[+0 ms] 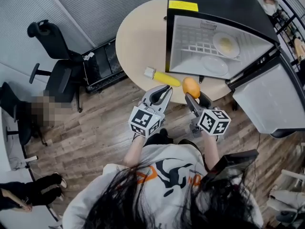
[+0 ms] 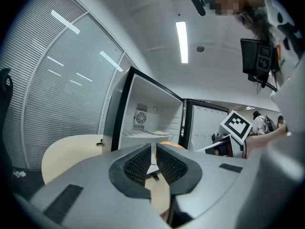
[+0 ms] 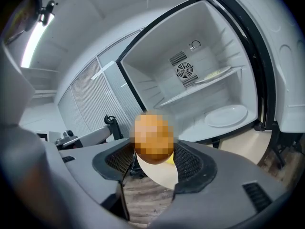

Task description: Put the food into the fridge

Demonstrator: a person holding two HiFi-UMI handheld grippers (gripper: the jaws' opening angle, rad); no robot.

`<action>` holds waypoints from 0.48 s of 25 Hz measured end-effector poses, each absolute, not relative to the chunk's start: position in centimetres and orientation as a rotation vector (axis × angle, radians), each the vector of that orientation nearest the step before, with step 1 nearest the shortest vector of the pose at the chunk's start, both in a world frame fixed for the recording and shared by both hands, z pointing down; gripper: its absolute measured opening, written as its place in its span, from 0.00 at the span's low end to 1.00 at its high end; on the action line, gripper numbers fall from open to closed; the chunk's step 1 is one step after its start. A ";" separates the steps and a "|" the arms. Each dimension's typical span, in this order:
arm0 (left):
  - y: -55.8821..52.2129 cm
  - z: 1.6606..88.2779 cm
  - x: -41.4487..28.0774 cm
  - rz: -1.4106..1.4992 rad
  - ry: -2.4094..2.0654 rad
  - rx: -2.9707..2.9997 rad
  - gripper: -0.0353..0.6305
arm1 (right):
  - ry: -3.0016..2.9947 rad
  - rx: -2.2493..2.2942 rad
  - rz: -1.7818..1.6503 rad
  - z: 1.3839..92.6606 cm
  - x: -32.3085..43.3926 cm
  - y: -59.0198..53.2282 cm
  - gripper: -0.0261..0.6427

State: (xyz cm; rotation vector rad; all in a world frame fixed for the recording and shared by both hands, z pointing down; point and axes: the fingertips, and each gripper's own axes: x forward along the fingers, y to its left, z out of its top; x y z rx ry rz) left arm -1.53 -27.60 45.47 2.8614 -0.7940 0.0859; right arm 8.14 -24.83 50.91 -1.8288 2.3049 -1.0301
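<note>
An orange round fruit [image 1: 191,87] sits between the jaws of my right gripper [image 1: 194,93], which is shut on it just off the table's near edge. In the right gripper view the fruit [image 3: 152,137] hangs in front of the open fridge [image 3: 200,75]. My left gripper [image 1: 167,90] is beside it to the left, shut and holding nothing; its pads [image 2: 143,161] stand almost together. A yellow corn cob [image 1: 164,78] lies on the round table [image 1: 138,37] just beyond the left gripper. The black fridge [image 1: 214,4] stands open on the table.
Inside the fridge, a plate with food [image 1: 226,44] rests on the wire shelf and an empty white plate [image 1: 214,65] lies on the floor below. The fridge door [image 1: 271,104] swings out to the right. A black office chair [image 1: 57,66] stands left of the table.
</note>
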 end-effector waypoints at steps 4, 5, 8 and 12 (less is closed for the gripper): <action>-27.9 45.5 -1.7 0.072 -0.785 2.855 0.10 | 2.306 -1.837 -1.011 50.2 8.5 -25.7 0.44; -27.9 45.5 -1.7 0.071 -0.784 2.852 0.10 | 2.303 -1.845 -0.997 49.8 8.7 -26.0 0.44; -28.0 45.8 -1.9 0.075 -0.789 2.841 0.10 | 2.312 -1.848 -0.971 49.1 9.2 -26.9 0.44; -28.4 46.0 -2.0 0.074 -0.809 2.827 0.10 | 2.332 -1.841 -0.943 48.3 9.7 -28.3 0.44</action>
